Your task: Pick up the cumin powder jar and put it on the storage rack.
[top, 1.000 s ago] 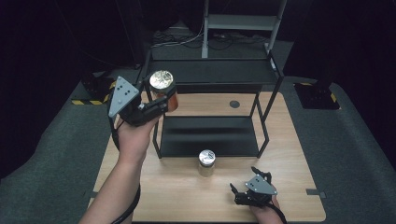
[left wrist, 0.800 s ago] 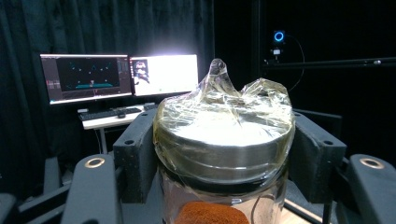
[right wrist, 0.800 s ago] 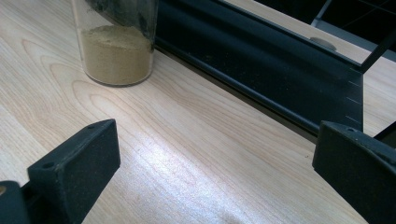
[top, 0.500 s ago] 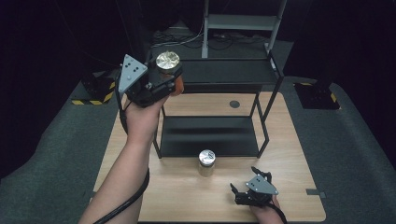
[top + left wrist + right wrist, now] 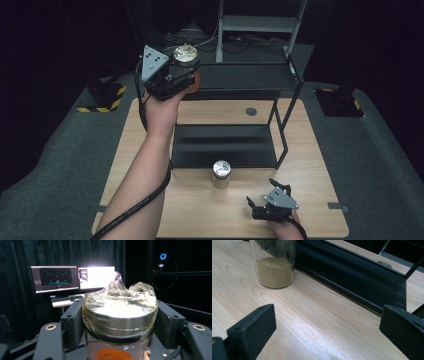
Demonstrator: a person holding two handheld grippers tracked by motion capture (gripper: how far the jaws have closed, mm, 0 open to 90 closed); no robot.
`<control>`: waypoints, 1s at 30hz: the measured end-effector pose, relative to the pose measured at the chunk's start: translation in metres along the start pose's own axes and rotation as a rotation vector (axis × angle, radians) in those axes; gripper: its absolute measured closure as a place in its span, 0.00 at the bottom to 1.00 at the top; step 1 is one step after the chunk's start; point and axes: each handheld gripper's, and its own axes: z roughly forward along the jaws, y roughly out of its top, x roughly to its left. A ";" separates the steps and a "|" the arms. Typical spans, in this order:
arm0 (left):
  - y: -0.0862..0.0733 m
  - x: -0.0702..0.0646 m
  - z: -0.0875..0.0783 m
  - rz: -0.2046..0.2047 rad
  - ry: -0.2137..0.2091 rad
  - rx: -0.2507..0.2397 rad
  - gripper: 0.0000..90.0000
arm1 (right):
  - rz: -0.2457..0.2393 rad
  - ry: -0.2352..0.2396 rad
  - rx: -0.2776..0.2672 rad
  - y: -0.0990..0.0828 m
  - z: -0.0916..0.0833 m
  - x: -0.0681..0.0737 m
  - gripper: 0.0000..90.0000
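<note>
- Near right, the right gripper (image 5: 263,199) is rested on the table (image 5: 310,150), jaws spread wide, nothing between them.
- Just beyond it, a second jar (image 5: 220,174) of tan powder is stood before the black rack (image 5: 225,145).
- Far left, a foil-topped jar (image 5: 185,54) of orange powder is clenched by the left gripper (image 5: 189,75), held high by the rack's top shelf (image 5: 245,77).

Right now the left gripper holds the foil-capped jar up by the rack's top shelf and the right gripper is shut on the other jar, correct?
Not quite. The left gripper does hold the foil-capped jar up by the rack's top shelf, but the right gripper holds nothing: the right gripper view shows its jaws open over bare table, with the other jar standing apart.
</note>
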 end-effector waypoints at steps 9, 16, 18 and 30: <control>-0.001 0.001 0.015 -0.002 0.024 0.006 0.38 | 0.004 0.005 -0.007 -0.001 -0.001 -0.002 0.00; -0.004 0.002 0.024 -0.009 0.024 0.023 0.38 | 0.003 0.007 -0.006 -0.001 0.000 -0.002 0.00; -0.005 0.001 0.025 -0.005 0.024 0.028 0.38 | 0.001 0.007 -0.006 -0.001 0.000 -0.001 0.00; -0.009 -0.001 0.033 -0.024 0.010 0.046 0.38 | -0.010 0.006 -0.004 -0.001 0.000 0.000 0.00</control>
